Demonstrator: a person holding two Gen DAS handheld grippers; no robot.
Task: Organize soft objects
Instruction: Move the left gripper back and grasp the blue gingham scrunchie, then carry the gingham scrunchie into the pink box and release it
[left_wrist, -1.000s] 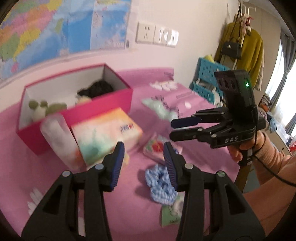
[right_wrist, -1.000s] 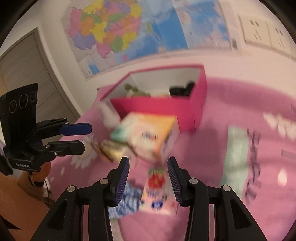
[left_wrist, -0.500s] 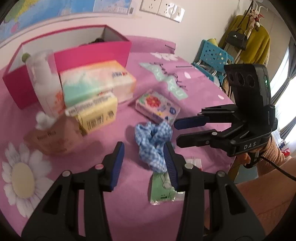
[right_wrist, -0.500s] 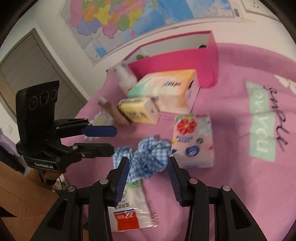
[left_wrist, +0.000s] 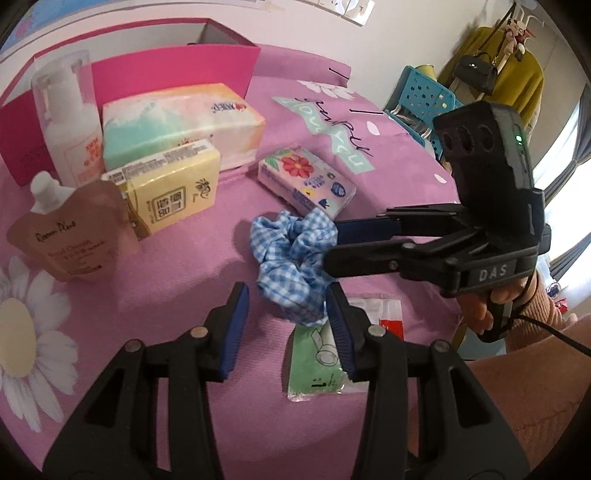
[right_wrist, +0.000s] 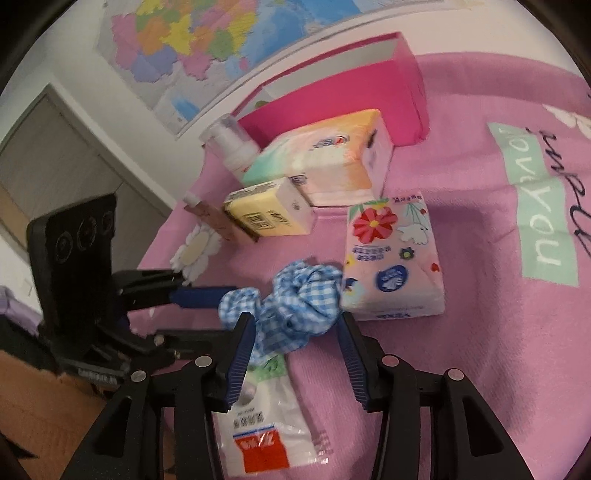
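Note:
A blue-and-white checked scrunchie (left_wrist: 291, 258) lies on the pink bedspread; it also shows in the right wrist view (right_wrist: 295, 299). My left gripper (left_wrist: 286, 295) is open, low over the bed, its fingertips just short of the scrunchie. My right gripper (right_wrist: 297, 325) is open with its tips on either side of the scrunchie's near edge; in the left wrist view it (left_wrist: 334, 242) reaches in from the right and its tips meet the scrunchie. A pink box (left_wrist: 173, 70) stands at the back, its inside hidden.
Near the scrunchie lie a flowered tissue pack (left_wrist: 306, 179), a large tissue pack (left_wrist: 181, 125), a yellow tissue pack (left_wrist: 170, 192), a brown pouch (left_wrist: 70, 232), a white pump bottle (left_wrist: 70, 118) and a green-and-white sachet (left_wrist: 321, 362). A blue crate (left_wrist: 424, 99) stands beyond the bed.
Both grippers have come down and closer to the bed. The scrunchie now lies right at both sets of fingertips. Both stay open.

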